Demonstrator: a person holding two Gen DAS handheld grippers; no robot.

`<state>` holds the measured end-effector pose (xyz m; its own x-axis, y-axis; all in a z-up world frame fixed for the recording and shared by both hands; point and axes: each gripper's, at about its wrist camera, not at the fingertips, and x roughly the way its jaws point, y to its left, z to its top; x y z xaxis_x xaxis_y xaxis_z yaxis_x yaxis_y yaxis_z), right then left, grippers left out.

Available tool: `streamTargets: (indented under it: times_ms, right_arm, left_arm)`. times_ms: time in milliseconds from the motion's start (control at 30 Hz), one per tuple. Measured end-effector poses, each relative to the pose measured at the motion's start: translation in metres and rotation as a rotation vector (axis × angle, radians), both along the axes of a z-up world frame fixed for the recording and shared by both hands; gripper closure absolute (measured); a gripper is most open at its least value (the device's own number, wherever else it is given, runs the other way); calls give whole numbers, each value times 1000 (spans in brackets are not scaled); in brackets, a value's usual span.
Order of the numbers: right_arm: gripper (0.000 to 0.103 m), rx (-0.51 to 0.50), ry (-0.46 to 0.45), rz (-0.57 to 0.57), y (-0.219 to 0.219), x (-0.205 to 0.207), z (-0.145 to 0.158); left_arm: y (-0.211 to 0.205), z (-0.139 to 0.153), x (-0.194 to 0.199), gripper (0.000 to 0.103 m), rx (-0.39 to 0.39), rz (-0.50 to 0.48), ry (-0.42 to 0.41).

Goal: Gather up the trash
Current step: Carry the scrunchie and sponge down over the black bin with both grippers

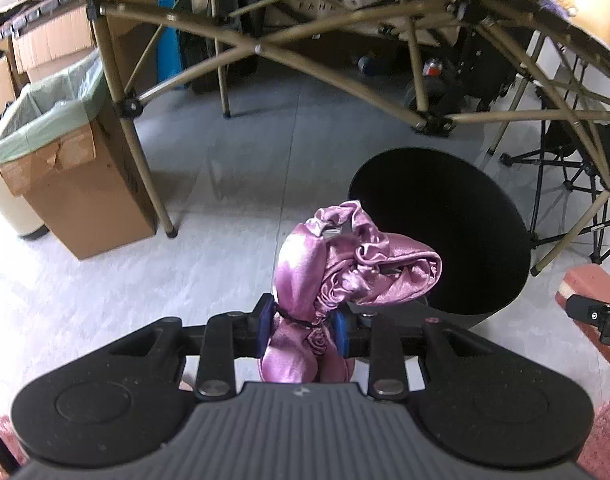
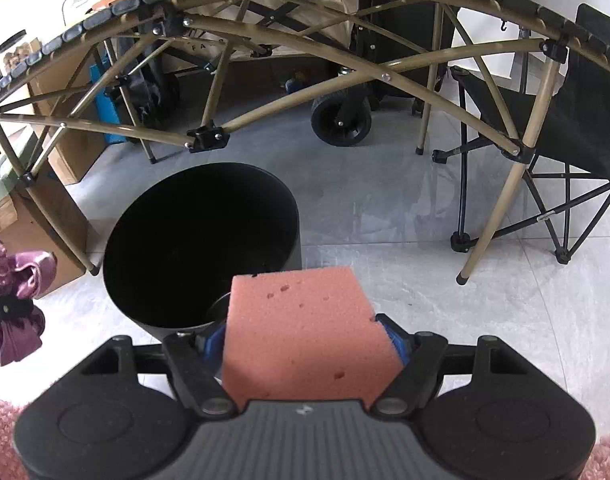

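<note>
Right wrist: sponge (image 2: pixel 305 332) overlaps bin (image 2: pixel 201 248) rim (floor open).

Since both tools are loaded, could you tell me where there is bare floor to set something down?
Free: the grey floor between the cardboard box and the black bin, and the tiles between bin and folding chair. Crowded: under the table frame, among its legs, a wheel and stored bags.
</note>
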<state>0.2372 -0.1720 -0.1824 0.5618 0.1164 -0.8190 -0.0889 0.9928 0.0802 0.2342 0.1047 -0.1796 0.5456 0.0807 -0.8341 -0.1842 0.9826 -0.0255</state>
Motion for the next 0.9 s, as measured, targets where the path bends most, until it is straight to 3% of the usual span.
streamTargets:
  times_ms: [433,900]
  right_arm:
    - [30,1,15,-27,-6,9,-5]
    - [30,4,29,-85,-21,22,-14]
  left_arm:
    - [2,-1,25,73,-21,38,84]
    - [-36,19,64,73,-3,-25,82]
